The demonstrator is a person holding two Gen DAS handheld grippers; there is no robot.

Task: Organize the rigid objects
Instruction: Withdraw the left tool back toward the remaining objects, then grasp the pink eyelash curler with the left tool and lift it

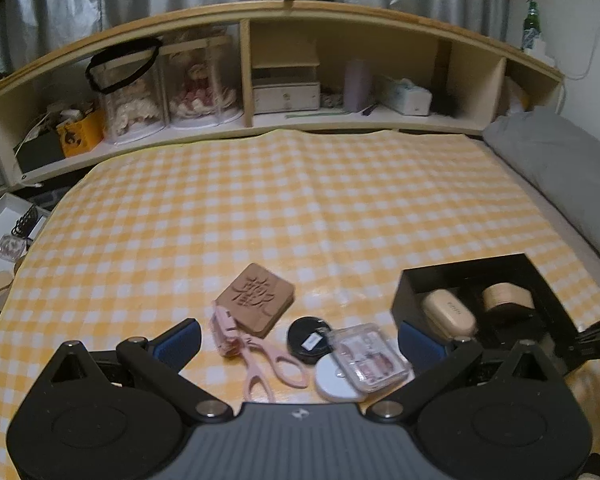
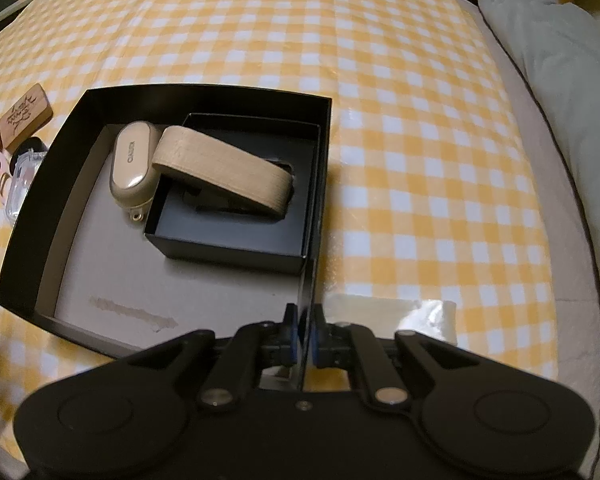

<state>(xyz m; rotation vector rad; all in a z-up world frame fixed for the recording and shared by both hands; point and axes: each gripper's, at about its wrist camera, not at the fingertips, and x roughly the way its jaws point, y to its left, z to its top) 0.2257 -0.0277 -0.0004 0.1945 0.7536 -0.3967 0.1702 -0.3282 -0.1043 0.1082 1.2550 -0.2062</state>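
Note:
A black open box (image 2: pixel 28 200) lies on the yellow checked cloth (image 2: pixel 400 120). It holds a beige oval case (image 2: pixel 134 164), a smaller black box (image 2: pixel 236 248) and a tan wooden lid (image 2: pixel 224 170) leaning on that box. My right gripper (image 2: pixel 305 340) is shut on the box's right wall. My left gripper (image 1: pixel 300 340) is open above a pink eyelash curler (image 1: pixel 260 356), a carved wooden block (image 1: pixel 256 298), a round black tin (image 1: pixel 306 338), a clear case (image 1: pixel 366 358) and a white disc (image 1: pixel 332 380). The black box (image 1: pixel 408 292) stands to their right.
A wooden shelf (image 1: pixel 260 124) with dolls, drawers and boxes runs along the back. A grey pillow (image 1: pixel 560 168) lies at the right edge of the bed. A white tray (image 1: pixel 0 224) with small items sits off the left edge.

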